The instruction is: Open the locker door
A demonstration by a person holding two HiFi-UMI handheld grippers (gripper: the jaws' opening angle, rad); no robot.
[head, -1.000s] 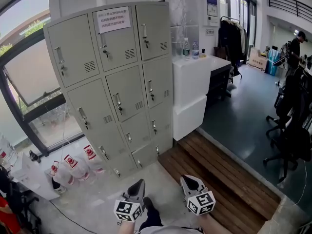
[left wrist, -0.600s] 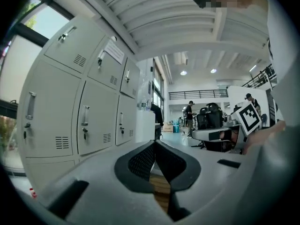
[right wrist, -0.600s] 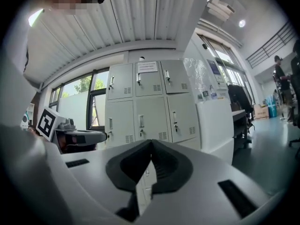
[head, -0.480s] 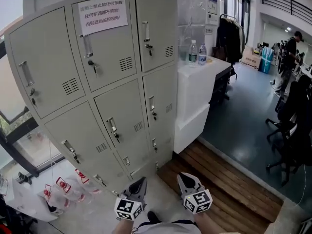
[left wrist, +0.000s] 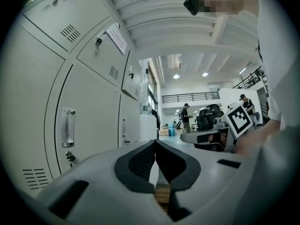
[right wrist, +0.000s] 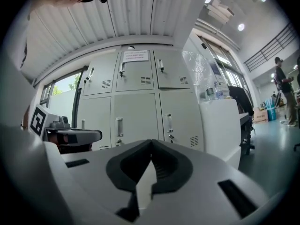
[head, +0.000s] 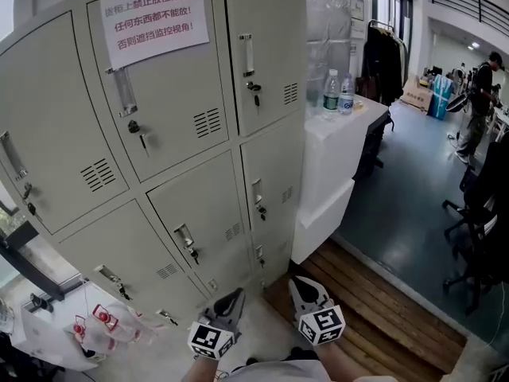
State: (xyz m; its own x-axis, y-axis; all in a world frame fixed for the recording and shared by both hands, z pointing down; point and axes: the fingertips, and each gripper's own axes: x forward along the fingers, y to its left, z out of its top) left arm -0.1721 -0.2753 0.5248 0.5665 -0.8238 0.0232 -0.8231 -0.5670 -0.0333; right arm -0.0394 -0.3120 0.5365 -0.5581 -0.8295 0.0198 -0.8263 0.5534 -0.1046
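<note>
The grey locker bank [head: 159, 150] fills the left and middle of the head view, all its doors closed, each with a slim handle and a lock. A white paper notice [head: 155, 14] is taped to the top middle door. Both grippers hang low in front of me, well short of the lockers. My left gripper [head: 231, 298] and my right gripper [head: 300, 286] are both shut with nothing in them. The left gripper view has its shut jaw tips [left wrist: 154, 144] with locker doors [left wrist: 89, 116] to the left. In the right gripper view the lockers [right wrist: 140, 102] stand straight ahead beyond the shut tips [right wrist: 151, 143].
A white counter [head: 334, 157] with two water bottles [head: 338, 92] adjoins the lockers on the right. A wooden platform [head: 382, 309] lies below it. Office chairs [head: 485, 229] and a standing person [head: 481, 94] are at the far right. Bags [head: 95, 325] lie at the lower left.
The view has closed in on the lockers, which now look much larger and nearer. Both grippers stay low and shut in the same place.
</note>
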